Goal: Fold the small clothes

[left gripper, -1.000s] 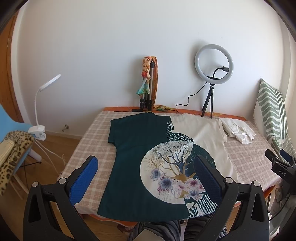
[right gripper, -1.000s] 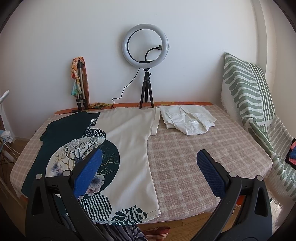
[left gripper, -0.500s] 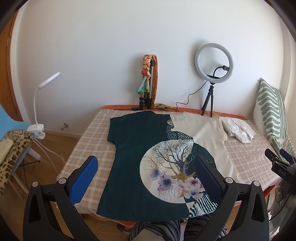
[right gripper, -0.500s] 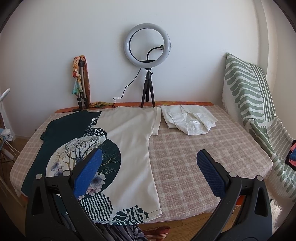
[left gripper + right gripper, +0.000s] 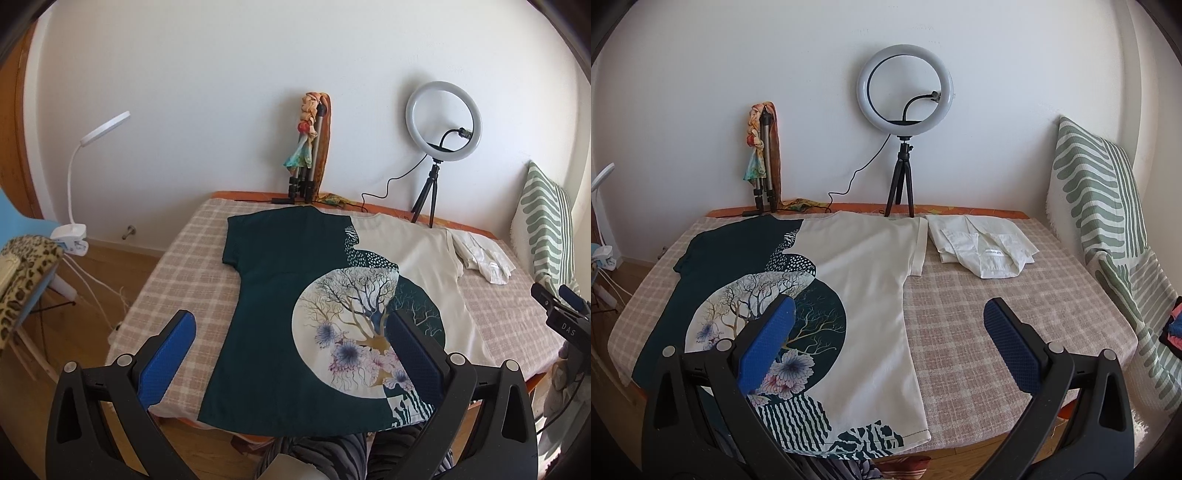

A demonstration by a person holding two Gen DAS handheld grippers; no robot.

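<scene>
A T-shirt (image 5: pixel 295 295), half dark green and half cream with a round tree-and-flower print, lies flat on the checked tablecloth (image 5: pixel 184 266), hem toward me. From the right wrist view the same T-shirt (image 5: pixel 864 280) fills the table's left half. My left gripper (image 5: pixel 291 336) hovers open over the near hem, above the shirt's dark side, with nothing between its blue pads. My right gripper (image 5: pixel 890 325) is open too, held above the shirt's cream edge and the bare cloth. A folded white shirt (image 5: pixel 982 247) rests at the back right.
A ring light on a small tripod (image 5: pixel 905 110) and a second tripod wrapped in scarves (image 5: pixel 762 155) stand along the back edge by the wall. A green striped throw (image 5: pixel 1108 229) drapes at the right. A clip lamp (image 5: pixel 88 166) and a chair stand left of the table.
Both grippers have drifted slightly, so the table looks a little lower and closer in the views. The T-shirt and the folded shirt have not moved. Both stay open.
</scene>
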